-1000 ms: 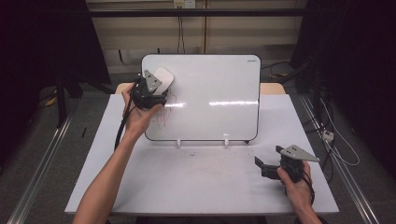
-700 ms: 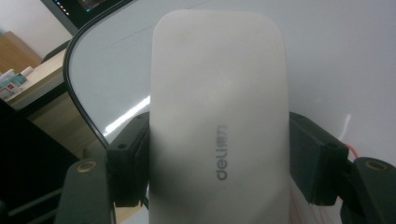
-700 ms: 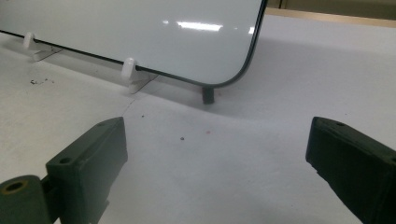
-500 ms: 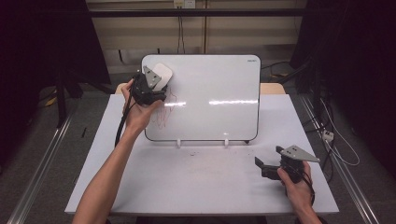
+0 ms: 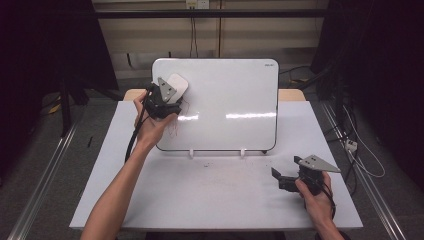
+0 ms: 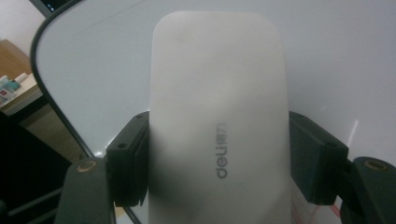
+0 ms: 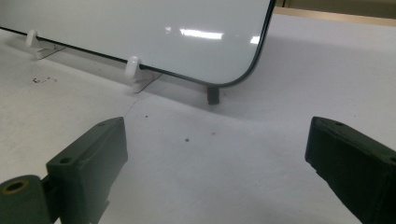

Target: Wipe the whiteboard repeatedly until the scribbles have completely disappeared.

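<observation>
High view overhead, facing forward; tongs views close, low; all share whiteboard (image 5: 225, 105)

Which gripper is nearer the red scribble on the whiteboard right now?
Left. The left gripper, shut on the eraser, is at the red scribble on the whiteboard; the right gripper rests open on the table, well away.

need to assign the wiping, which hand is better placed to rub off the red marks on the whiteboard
Left. The left gripper already clamps the eraser against the whiteboard, just above the red marks; the right gripper sits open near the table's edge.
</observation>
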A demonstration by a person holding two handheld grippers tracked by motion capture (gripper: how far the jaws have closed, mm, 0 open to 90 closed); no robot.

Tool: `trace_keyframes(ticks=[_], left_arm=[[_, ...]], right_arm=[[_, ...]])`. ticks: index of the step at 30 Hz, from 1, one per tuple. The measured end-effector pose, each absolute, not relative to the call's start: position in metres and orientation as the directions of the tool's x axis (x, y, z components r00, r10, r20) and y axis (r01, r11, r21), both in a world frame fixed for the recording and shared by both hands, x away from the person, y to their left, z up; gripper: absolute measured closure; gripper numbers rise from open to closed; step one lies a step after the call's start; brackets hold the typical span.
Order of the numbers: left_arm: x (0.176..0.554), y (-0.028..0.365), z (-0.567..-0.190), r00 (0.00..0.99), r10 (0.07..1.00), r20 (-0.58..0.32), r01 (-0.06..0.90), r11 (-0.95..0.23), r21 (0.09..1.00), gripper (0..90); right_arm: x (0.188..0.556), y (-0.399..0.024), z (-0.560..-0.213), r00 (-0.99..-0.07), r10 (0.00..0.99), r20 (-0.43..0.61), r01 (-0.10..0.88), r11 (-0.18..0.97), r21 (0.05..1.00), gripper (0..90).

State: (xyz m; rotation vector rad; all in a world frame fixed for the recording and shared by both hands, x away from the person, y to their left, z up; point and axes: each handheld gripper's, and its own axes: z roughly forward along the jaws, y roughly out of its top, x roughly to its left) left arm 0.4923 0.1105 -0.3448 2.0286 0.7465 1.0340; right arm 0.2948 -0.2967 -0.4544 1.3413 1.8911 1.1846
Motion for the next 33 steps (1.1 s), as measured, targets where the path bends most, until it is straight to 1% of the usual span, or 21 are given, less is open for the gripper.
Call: trace_keyframes(ticks=[6,13,16,21,33], left_arm=[[0.483,0.107,-0.355,0.522,0.732,0.438,0.152,-0.585,0.797,31.1],[0.469,0.100,-0.368,0.543,0.719,0.434,0.155,-0.594,0.790,31.1],[0.464,0.098,-0.373,0.548,0.703,0.453,0.142,-0.612,0.778,31.1],[0.466,0.099,-0.371,0.564,0.702,0.435,0.149,-0.605,0.783,31.1],[0.488,0.108,-0.347,0.539,0.731,0.419,0.172,-0.582,0.794,31.1]], right_arm=[[0.295,-0.296,-0.454,-0.369,0.927,0.062,0.461,0.125,0.878,5.8],[0.295,-0.295,-0.454,-0.372,0.926,0.062,0.463,0.127,0.877,5.9],[0.296,-0.294,-0.454,-0.376,0.925,0.060,0.461,0.131,0.877,5.9],[0.295,-0.294,-0.454,-0.373,0.926,0.061,0.462,0.129,0.878,5.9],[0.295,-0.297,-0.455,-0.367,0.928,0.063,0.463,0.124,0.878,5.9]])
